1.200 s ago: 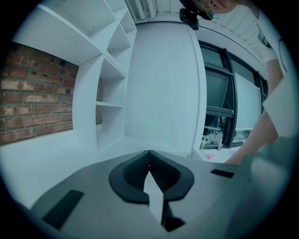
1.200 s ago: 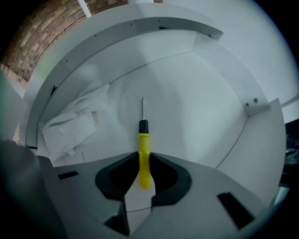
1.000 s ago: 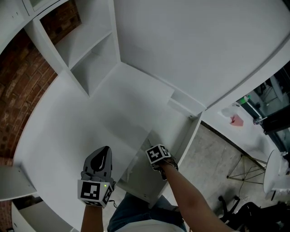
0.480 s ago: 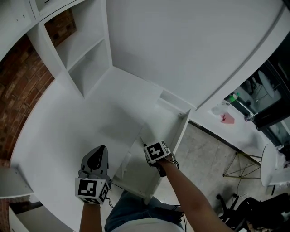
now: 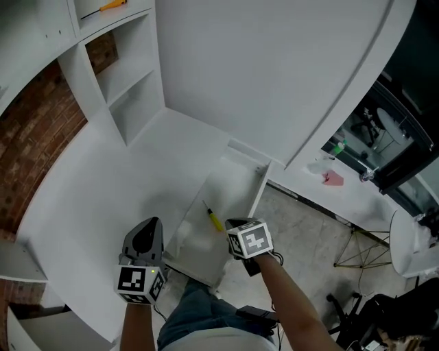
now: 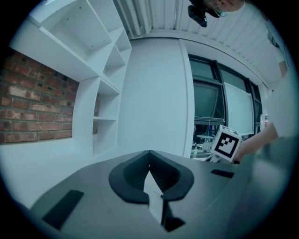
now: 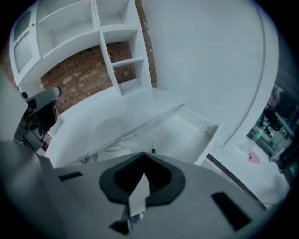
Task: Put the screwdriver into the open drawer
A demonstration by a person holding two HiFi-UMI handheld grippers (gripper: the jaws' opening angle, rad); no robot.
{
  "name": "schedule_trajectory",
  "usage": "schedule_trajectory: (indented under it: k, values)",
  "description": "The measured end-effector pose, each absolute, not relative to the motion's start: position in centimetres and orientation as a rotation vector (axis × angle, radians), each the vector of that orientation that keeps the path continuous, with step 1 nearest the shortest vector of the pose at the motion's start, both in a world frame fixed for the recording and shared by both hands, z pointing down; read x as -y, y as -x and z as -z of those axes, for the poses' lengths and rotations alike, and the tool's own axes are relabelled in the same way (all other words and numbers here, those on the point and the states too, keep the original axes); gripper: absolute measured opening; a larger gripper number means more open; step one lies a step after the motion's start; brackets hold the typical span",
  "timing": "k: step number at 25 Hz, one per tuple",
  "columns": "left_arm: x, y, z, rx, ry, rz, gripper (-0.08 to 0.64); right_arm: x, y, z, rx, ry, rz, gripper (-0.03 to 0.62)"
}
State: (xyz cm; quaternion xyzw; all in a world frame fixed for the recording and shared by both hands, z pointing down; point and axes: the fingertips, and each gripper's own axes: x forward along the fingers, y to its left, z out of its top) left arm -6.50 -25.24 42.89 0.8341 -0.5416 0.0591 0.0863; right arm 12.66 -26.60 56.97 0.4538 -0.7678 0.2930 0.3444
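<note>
Right gripper point(image 7: 144, 153): clenched, with jaws just now closing until the tips met, and nothing between them. Located lower centre in the head view, above the near end of the open drawer point(image 5: 261, 184), marker cube facing up.

Left gripper point(image 6: 149, 151): also clenched and empty. Located lower left in the head view, over the near edge of the desk top point(image 5: 96, 199), just left of the drawer.

Remaining items, largest first:

- White wall panel point(image 5: 274, 68): fills the upper centre and upper right of the head view.
- White desk top: runs from centre to lower left, with nothing resting on its visible part.
- Brick wall point(image 5: 27, 137): along the left edge, behind the desk.
- White shelf unit point(image 5: 130, 75): upper left, standing on the desk, with open compartments.
- Open drawer: pulled out from the desk's right side, centre of the frame, white inside.
- Grey floor point(image 5: 309, 233): right of the drawer.
- Screwdriver point(image 5: 214, 218): yellow handle, thin dark shaft. Lies flat inside the drawer near its near end, shaft angled to the upper left. Just left of the right gripper and not held.
- Small orange item point(image 5: 113, 5): on the top shelf at the upper left edge, too small to identify.
</note>
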Motion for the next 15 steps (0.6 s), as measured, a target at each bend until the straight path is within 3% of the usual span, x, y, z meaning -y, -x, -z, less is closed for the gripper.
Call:
schedule_trajectory:
  k: [15]
  values:
    - [17.1,3.1,-36.0,1.611,-2.644,-0.057,0.014,15.6,-15.7,-38.4,2.457,-1.611,-0.251,0.009]
